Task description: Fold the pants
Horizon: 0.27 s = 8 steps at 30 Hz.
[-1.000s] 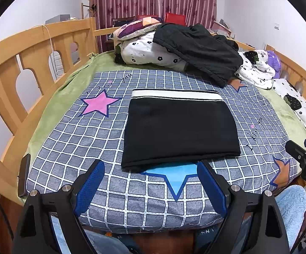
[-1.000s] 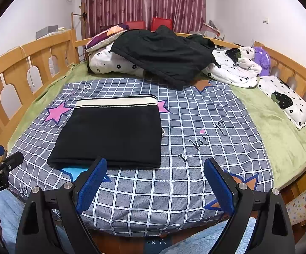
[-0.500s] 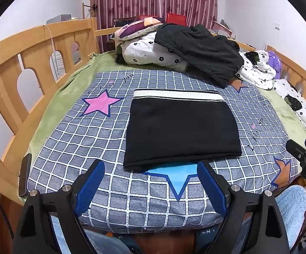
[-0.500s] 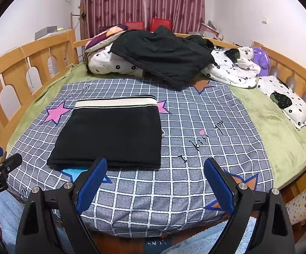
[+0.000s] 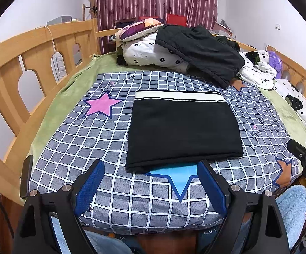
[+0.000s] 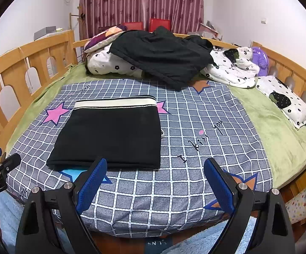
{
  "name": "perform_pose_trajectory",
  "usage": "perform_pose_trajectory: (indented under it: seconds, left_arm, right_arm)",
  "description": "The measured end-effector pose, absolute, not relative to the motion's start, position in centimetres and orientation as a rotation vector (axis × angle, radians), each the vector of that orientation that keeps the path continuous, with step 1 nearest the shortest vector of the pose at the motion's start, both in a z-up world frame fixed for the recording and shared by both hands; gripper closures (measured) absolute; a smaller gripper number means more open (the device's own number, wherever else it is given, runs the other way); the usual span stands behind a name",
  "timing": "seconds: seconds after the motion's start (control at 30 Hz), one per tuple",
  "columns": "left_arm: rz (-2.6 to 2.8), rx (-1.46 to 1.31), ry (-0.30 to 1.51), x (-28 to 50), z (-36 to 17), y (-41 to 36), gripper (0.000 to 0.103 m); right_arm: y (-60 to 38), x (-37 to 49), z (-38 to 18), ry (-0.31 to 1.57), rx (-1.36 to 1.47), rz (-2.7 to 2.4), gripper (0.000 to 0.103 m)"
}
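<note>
Black pants [image 5: 182, 131] [image 6: 112, 135] with a cream waistband at the far edge lie folded into a flat rectangle on the checked grey bedspread [image 5: 102, 139]. My left gripper [image 5: 150, 169] hovers open just short of the pants' near edge, nothing between its blue pads. To the right of the pants my right gripper [image 6: 156, 167] stands open and empty over the bedspread [image 6: 195, 127]; its left pad sits in front of the pants' near right edge. Each gripper shows at the edge of the other's view.
A heap of black clothes [image 5: 199, 50] and flowered bedding [image 5: 150, 55] fills the far end of the bed. Wooden rails [image 5: 26, 63] run along both sides. A dark phone [image 5: 26, 175] lies at the left bed edge. A starred bin [image 6: 305, 199] stands on the floor at right.
</note>
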<state>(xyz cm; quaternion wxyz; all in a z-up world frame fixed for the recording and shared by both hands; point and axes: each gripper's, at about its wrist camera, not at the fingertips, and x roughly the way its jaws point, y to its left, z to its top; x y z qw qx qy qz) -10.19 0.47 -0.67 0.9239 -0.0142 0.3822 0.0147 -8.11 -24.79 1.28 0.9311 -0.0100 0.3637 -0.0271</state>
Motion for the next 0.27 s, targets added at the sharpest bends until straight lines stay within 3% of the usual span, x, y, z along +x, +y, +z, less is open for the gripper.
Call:
perform_pose_trajectory:
  seconds: [0.27]
  left_arm:
    - [0.053, -0.030, 0.785, -10.06, -0.60, -0.12, 0.014]
  right_arm:
    - [-24.50, -7.97, 1.34, 0.743, -0.025, -0.058, 0.011]
